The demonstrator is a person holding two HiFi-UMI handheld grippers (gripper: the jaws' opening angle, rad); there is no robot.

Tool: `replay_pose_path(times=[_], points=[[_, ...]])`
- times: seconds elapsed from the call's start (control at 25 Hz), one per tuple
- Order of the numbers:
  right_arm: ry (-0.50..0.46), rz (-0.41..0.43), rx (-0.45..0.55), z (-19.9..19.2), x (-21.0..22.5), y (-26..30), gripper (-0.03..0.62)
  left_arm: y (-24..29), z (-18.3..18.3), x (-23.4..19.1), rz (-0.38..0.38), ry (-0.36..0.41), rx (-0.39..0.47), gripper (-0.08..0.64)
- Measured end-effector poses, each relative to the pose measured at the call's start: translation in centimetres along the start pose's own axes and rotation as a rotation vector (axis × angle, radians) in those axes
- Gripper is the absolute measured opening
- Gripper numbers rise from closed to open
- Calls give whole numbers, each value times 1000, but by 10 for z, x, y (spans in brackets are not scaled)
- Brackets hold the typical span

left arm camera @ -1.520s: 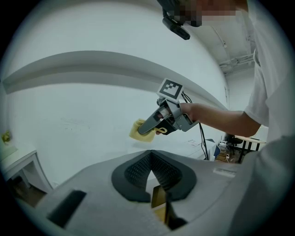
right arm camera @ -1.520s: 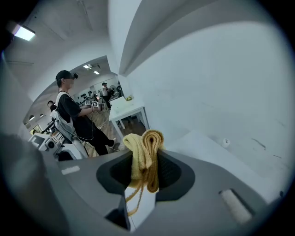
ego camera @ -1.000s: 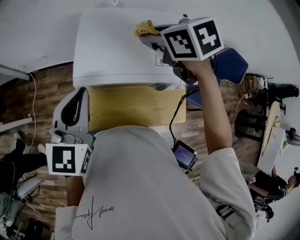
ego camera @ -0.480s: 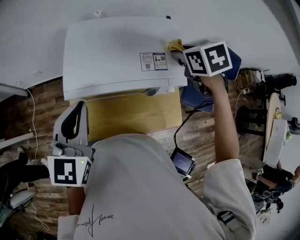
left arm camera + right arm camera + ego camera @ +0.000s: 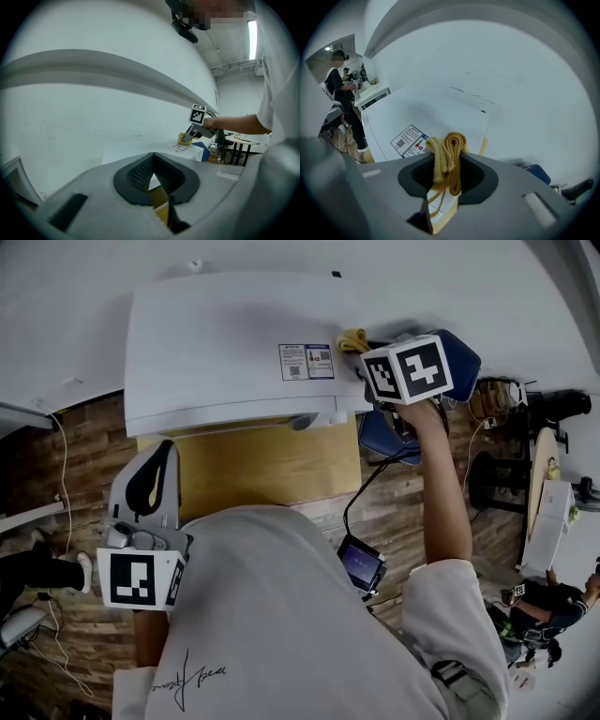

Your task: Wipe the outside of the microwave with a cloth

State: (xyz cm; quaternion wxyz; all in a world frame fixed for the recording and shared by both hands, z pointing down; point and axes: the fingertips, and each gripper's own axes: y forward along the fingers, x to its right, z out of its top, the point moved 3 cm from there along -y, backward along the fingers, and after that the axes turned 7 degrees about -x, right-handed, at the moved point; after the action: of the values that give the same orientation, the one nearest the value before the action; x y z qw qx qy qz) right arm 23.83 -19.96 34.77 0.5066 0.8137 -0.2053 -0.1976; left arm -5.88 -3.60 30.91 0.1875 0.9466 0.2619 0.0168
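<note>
Head view: white microwave fills the upper centre, seen from above, with a printed label on the right part of its top. The yellow cloth sits at the right edge of that top, just right of the label. The right gripper is clamped on the cloth, and its marker cube shows at upper right. A blue seat is behind it at the frame's right. A tan box lies under the microwave's front edge. The left gripper is at lower left, off the microwave and over the wood floor. A small screen device hangs at centre. The person's white shirt fills the bottom.

Left gripper view: the left gripper's jaw tips meet, nothing between them. The microwave top is beyond, centre frame. At centre right the cloth touches the far corner of the microwave, with the other tong on it.

Right gripper view: jaws closed on the folded cloth, which bunches up through the gap at lower centre. The microwave top and label are behind it at centre left. The cloth is close above the surface, contact unclear here. A person stands at far left.
</note>
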Motion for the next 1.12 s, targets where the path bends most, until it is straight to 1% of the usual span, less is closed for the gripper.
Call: replay_pose_path(times=[0.44,0.88,1.12], points=[[-4,20,4,5,-21,-1,120,-3,-3,-5,3,-11,3,-8],[-38,66,2,13,-47,-1,120,-7,-2,-6,3,-18,17,-8],[-74,86,5,21,-65,1,120,-9,-1,-7,3,-14,23,-8]])
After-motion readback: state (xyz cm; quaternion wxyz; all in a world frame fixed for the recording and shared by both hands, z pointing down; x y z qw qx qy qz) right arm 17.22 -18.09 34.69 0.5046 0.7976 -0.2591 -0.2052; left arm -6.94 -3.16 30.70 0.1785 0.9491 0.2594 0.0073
